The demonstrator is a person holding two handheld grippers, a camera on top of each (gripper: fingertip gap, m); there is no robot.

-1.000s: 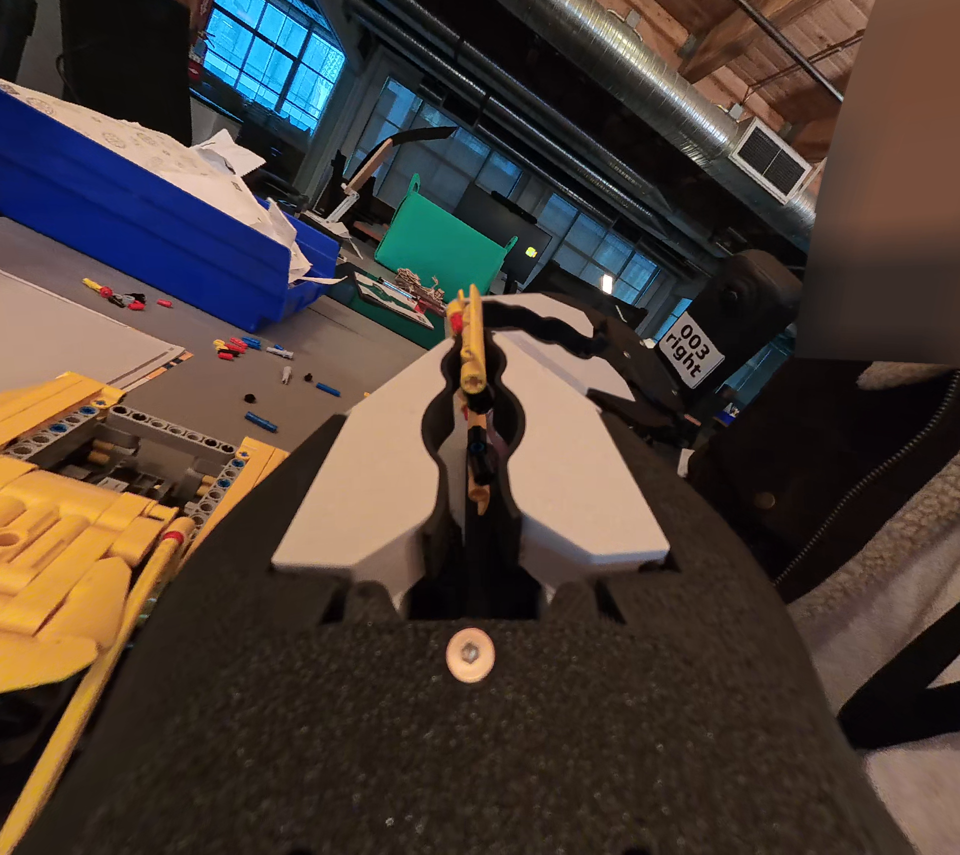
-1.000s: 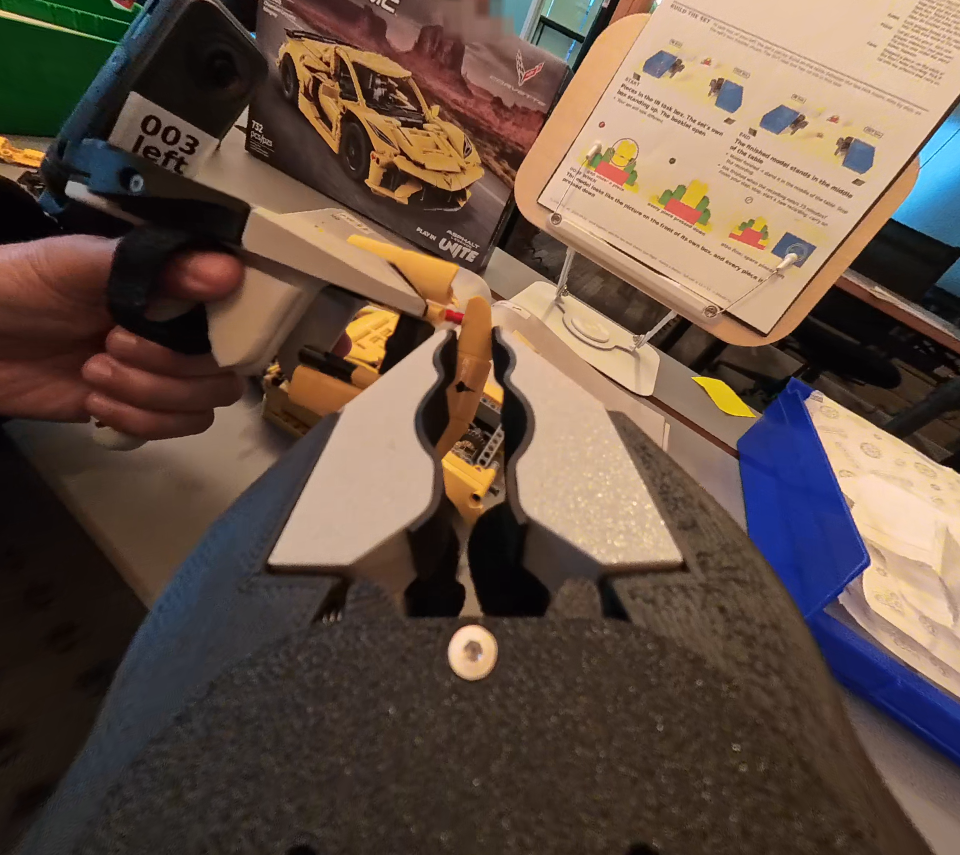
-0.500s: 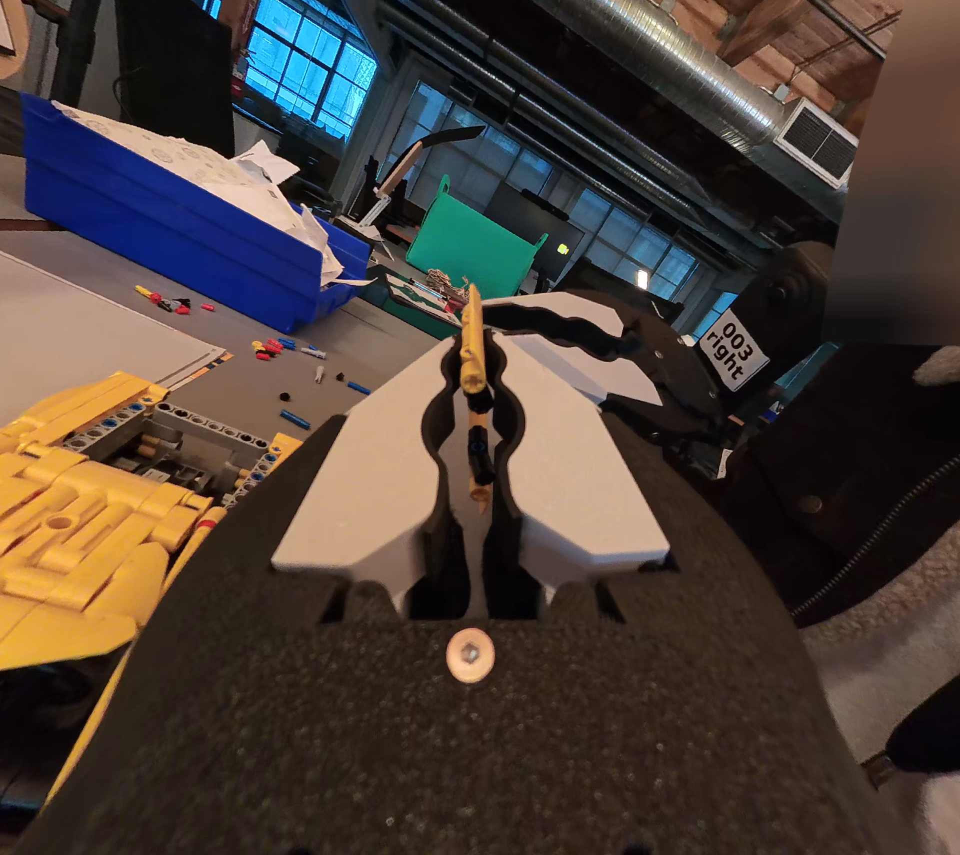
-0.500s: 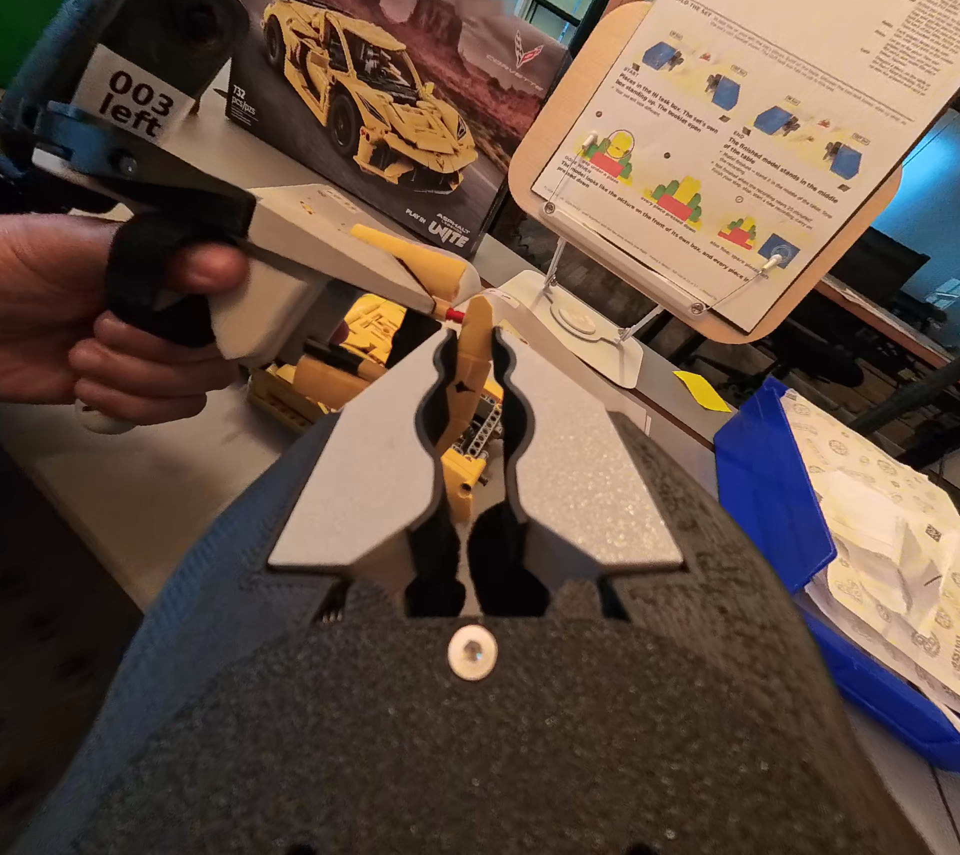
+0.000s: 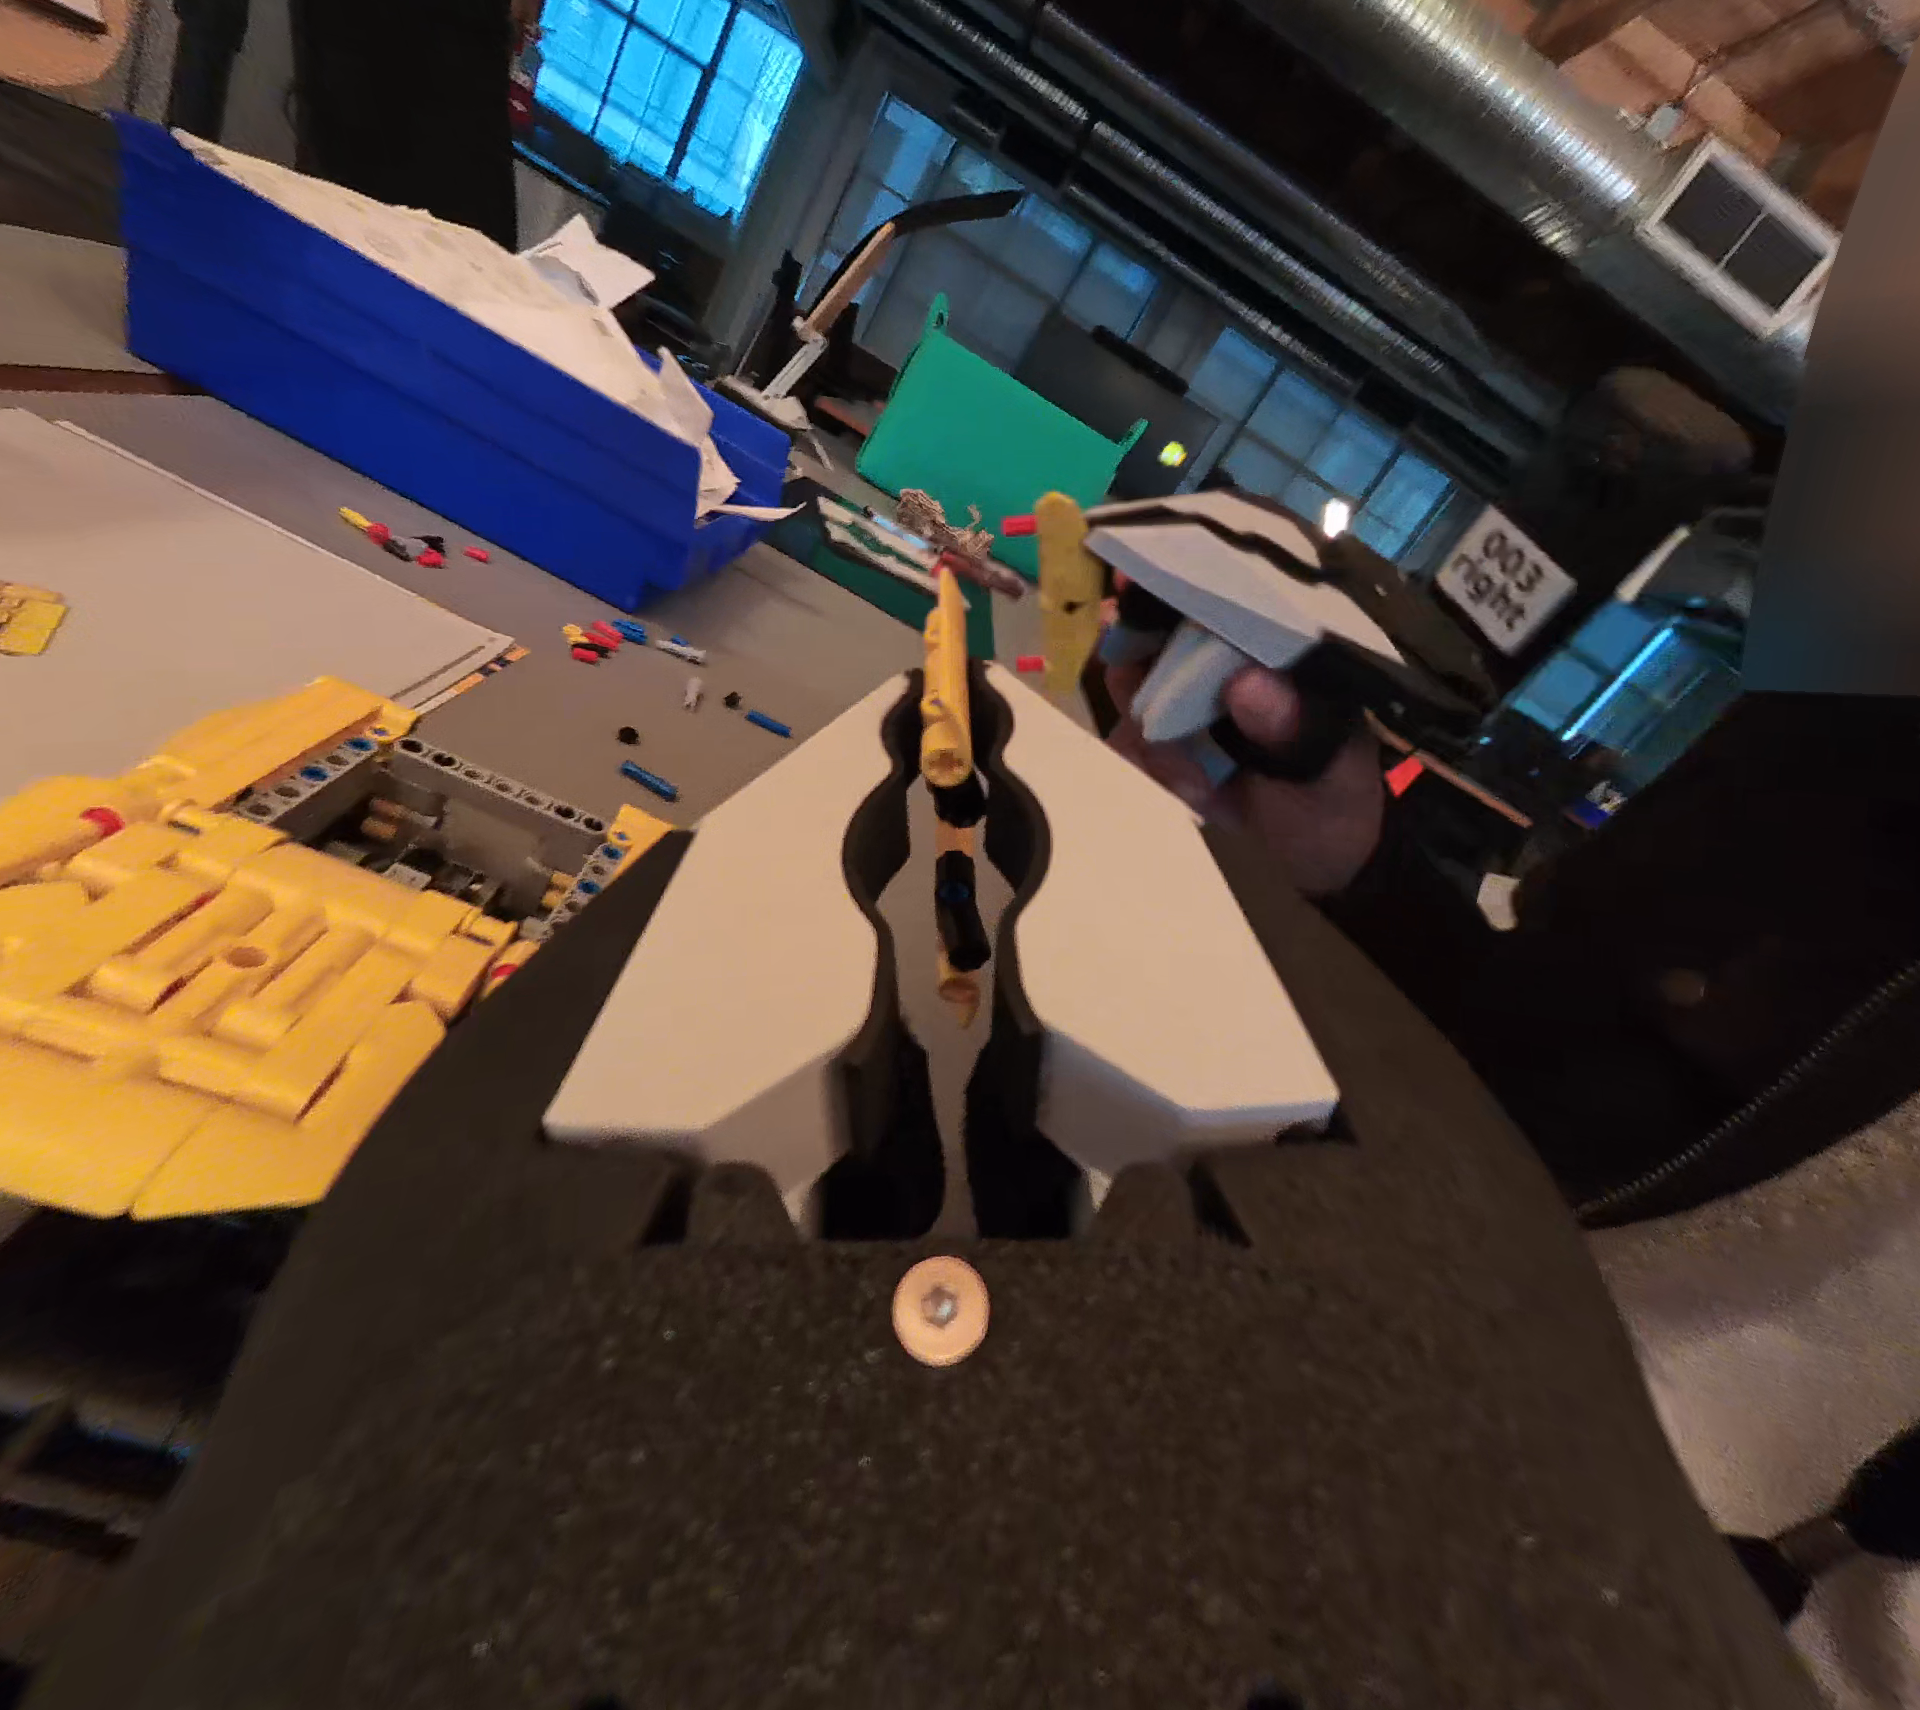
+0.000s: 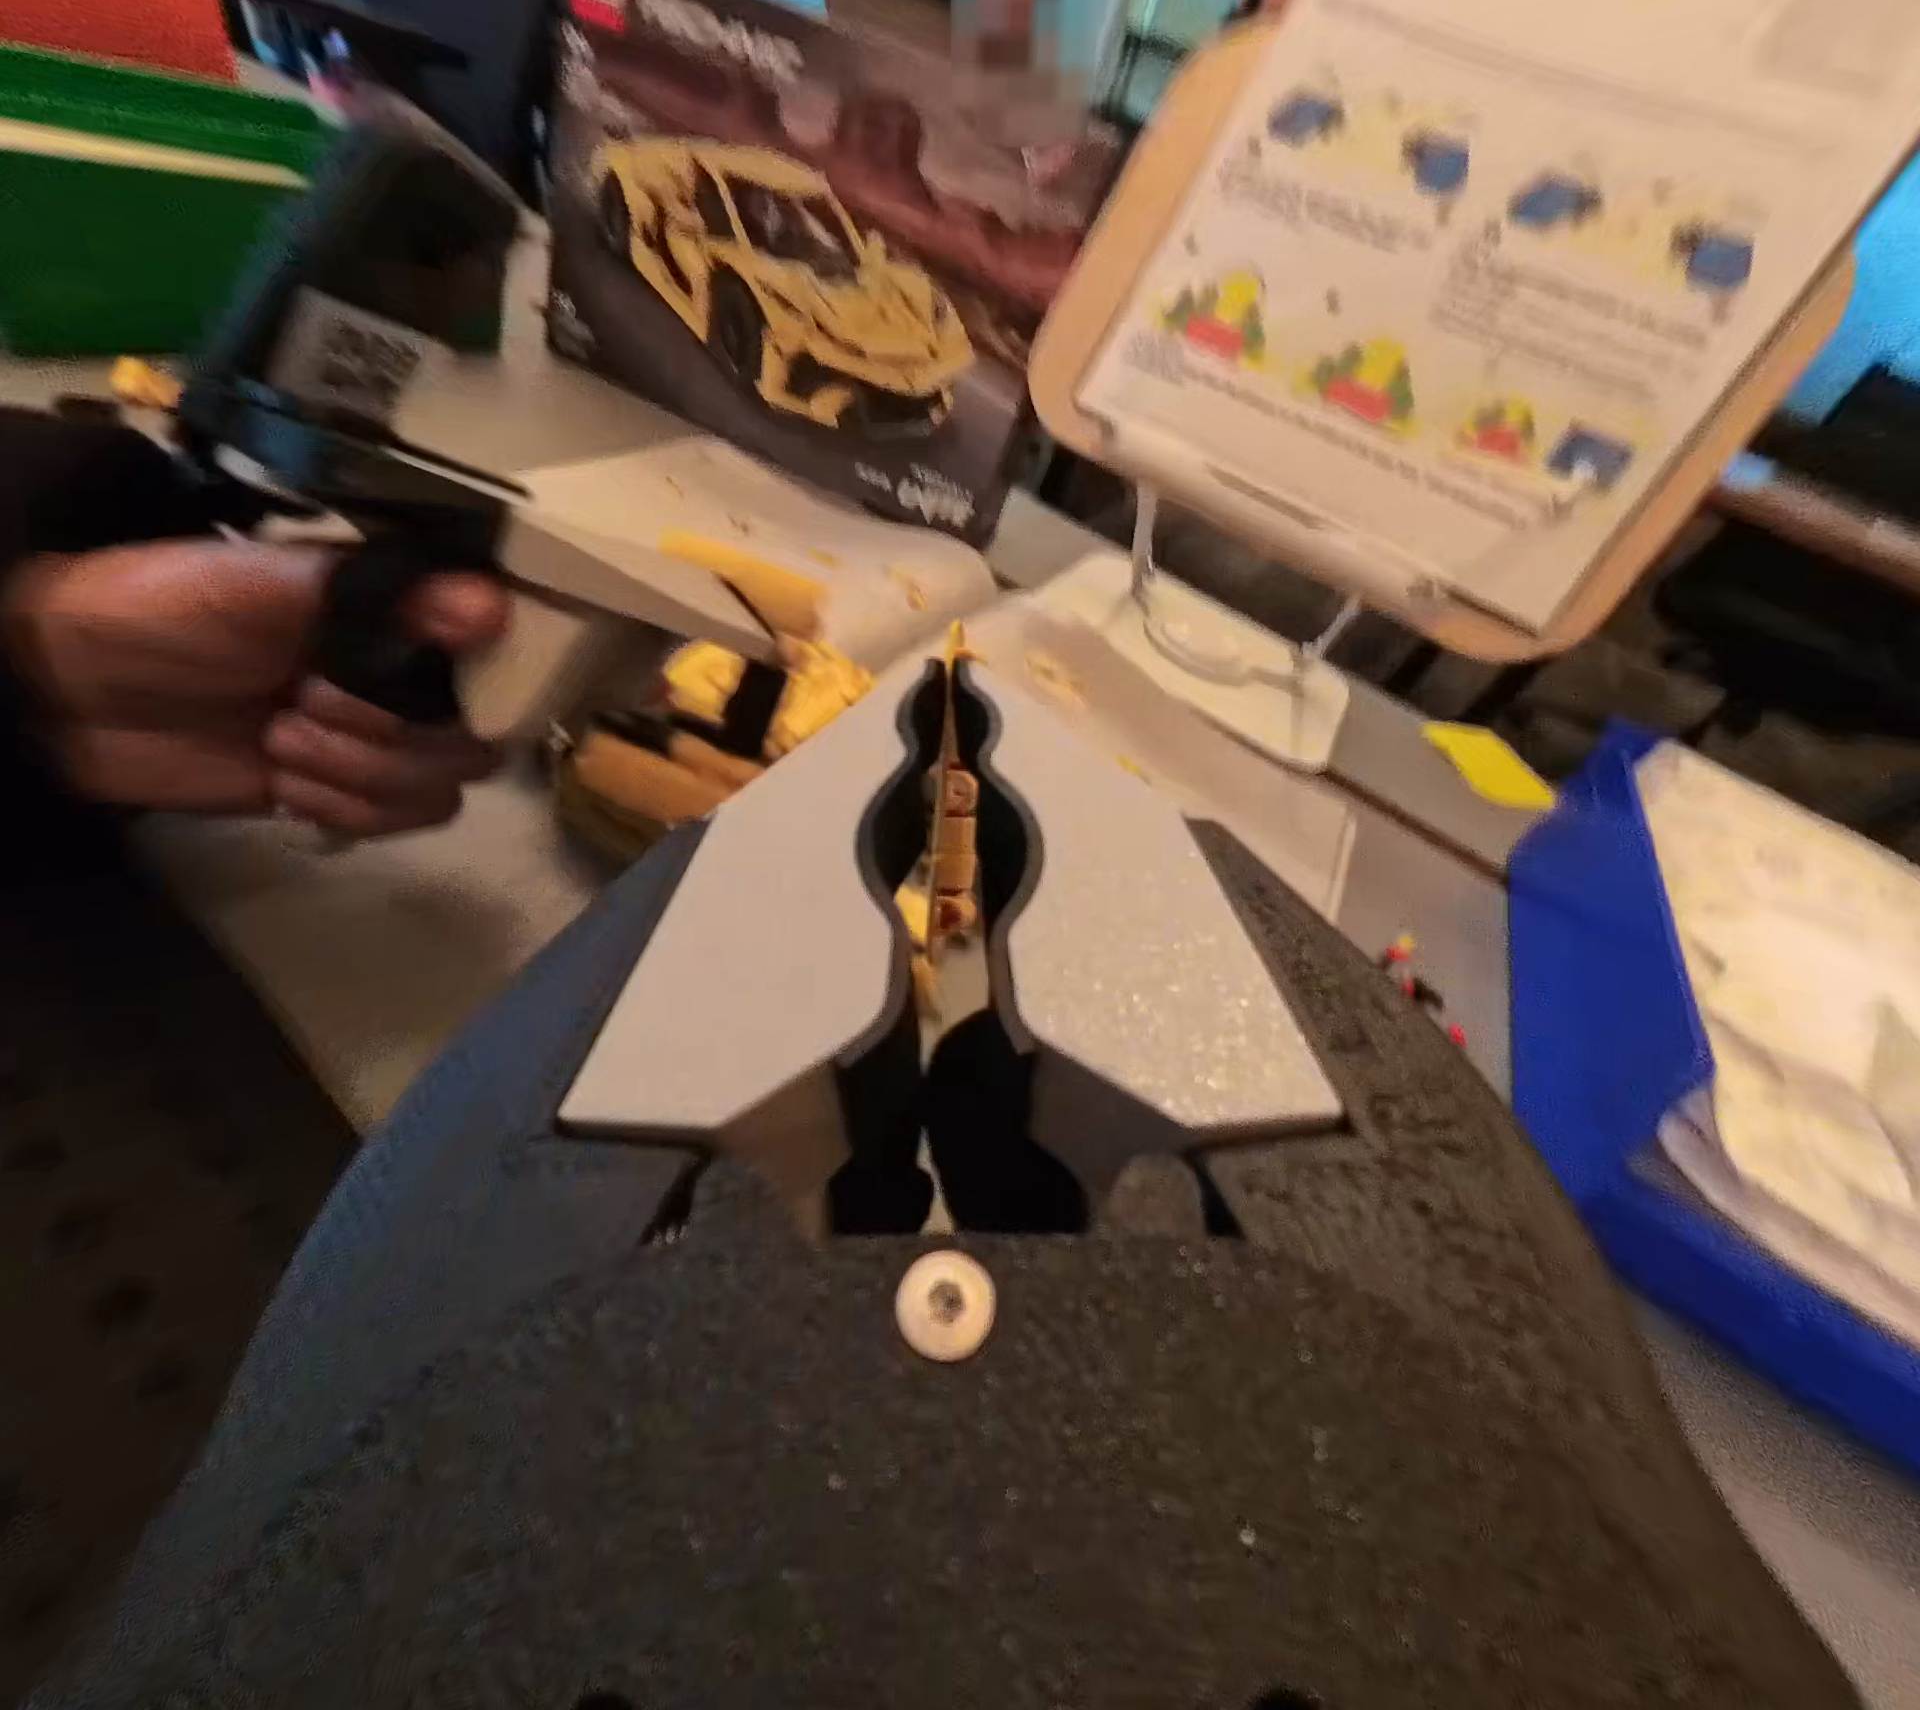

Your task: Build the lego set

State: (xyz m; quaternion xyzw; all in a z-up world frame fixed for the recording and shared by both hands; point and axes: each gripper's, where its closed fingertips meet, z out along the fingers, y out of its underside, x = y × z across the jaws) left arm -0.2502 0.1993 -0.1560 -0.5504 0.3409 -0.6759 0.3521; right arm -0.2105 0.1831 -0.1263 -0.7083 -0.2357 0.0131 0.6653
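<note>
My left gripper (image 5: 948,681) is shut on a thin yellow and black Lego piece (image 5: 948,725) that sticks out past its tips. My right gripper (image 5: 1096,564) is just right of it and apart from it, held by a hand and shut on a yellow beam with red pins (image 5: 1065,606). In the right wrist view, my right gripper (image 6: 948,675) clamps that yellow beam (image 6: 951,793) edge-on. My left gripper (image 6: 795,621) is to its left with its yellow piece (image 6: 748,569). The half-built yellow car (image 5: 208,964) lies on the table below, and it also shows in the right wrist view (image 6: 717,725).
A blue bin of paper bags (image 5: 416,382) stands at the table's far side, with loose small pins (image 5: 623,637) scattered before it. The Lego box (image 6: 790,289) and an instruction board on a stand (image 6: 1455,258) are behind the car. A green bin (image 5: 987,445) is farther off. The grippers' ends are close to 6 cm from one another.
The two grippers, tip to tip before, have drawn apart, each holding its own piece. The right gripper now sits off to the right in the left wrist view. The right wrist view is blurred by motion.
</note>
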